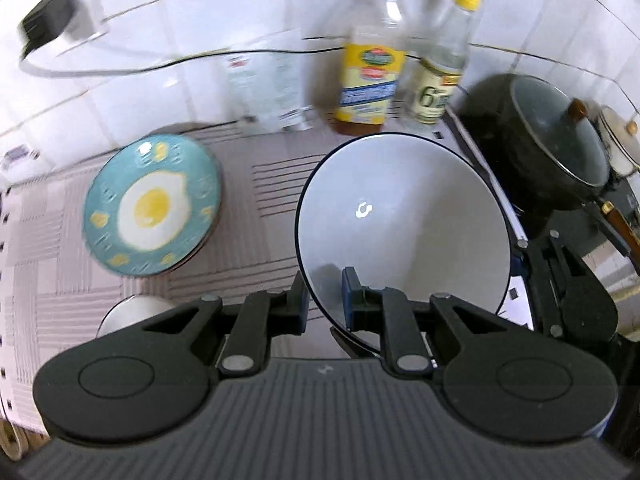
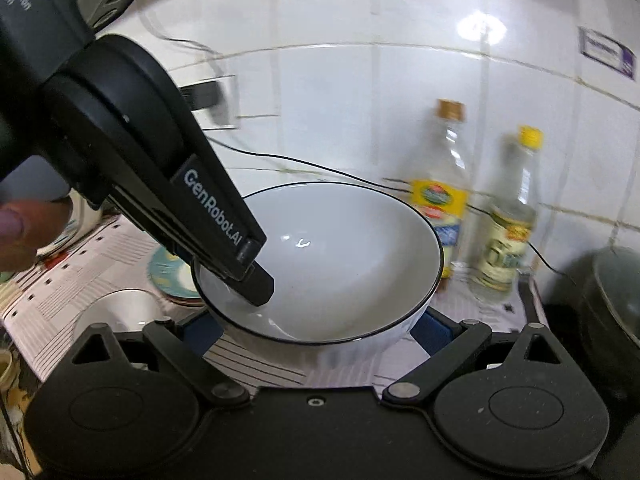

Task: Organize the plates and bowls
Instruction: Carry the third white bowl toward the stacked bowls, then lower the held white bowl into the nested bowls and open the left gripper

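A large white bowl with a thin dark rim (image 1: 404,216) is held above the patterned counter. My left gripper (image 1: 326,300) is shut on its near rim, one finger inside, one outside. In the right wrist view the same bowl (image 2: 344,264) sits between my right gripper's (image 2: 316,330) wide-open blue-padded fingers; whether they touch its sides I cannot tell. The left gripper (image 2: 256,280) reaches into the bowl from the upper left. A teal plate with a fried-egg picture (image 1: 154,204) lies on the counter to the left, atop another plate. A small white bowl (image 1: 132,314) sits near the left gripper.
Two bottles (image 1: 374,64) (image 1: 440,68) stand against the tiled wall behind the bowl. A dark pot with a glass lid (image 1: 552,136) sits on the stove at right. A black cable (image 1: 240,54) runs along the wall. A plug sits in the socket (image 1: 48,20) at upper left.
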A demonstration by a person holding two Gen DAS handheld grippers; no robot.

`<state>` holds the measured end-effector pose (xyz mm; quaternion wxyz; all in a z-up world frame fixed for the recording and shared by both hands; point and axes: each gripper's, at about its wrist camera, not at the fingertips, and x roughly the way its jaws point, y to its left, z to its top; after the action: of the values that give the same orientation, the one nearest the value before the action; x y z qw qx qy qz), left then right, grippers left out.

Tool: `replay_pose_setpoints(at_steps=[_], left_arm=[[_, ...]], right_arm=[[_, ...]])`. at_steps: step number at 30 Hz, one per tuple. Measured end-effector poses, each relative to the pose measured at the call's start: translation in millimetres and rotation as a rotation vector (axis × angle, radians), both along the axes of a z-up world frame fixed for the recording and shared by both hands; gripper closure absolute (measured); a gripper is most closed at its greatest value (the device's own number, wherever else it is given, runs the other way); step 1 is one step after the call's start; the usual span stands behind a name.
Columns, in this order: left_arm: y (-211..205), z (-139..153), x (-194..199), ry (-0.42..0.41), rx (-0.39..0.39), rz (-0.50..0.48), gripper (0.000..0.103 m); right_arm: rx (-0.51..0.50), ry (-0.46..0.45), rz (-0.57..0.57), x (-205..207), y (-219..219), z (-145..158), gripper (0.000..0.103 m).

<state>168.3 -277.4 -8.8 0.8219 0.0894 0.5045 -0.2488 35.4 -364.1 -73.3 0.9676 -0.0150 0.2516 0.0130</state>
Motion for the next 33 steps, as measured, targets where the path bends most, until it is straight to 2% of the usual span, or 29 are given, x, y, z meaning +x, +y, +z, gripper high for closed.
replay_pose_setpoints(at_steps=[6, 12, 19, 21, 26, 29, 33], left_arm=[[43, 2, 1, -0.012, 0.028, 0.087, 0.088], [94, -10, 6, 0.038, 0.025, 0.198, 0.088], [144, -38, 9, 0.116, 0.031, 0.326, 0.088], [152, -46, 11, 0.134, 0.037, 0.346, 0.087], [152, -65, 16, 0.118, 0.117, 0.334, 0.083], [158, -74, 22, 0.152, 0.115, 0.355, 0.083], [161, -82, 28, 0.200, 0.122, 0.377, 0.083]], right_arm=[[-0.001, -0.008, 0.102, 13, 33, 2, 0.003], [0.007, 0.012, 0.202, 31, 65, -3, 0.003], [-0.003, 0.075, 0.326, 41, 108, -21, 0.004], [-0.003, 0.097, 0.353, 45, 116, -27, 0.004], [0.017, 0.149, 0.391, 54, 131, -42, 0.004], [0.021, 0.171, 0.407, 63, 135, -50, 0.004], [-0.030, 0.192, 0.437, 65, 142, -57, 0.004]])
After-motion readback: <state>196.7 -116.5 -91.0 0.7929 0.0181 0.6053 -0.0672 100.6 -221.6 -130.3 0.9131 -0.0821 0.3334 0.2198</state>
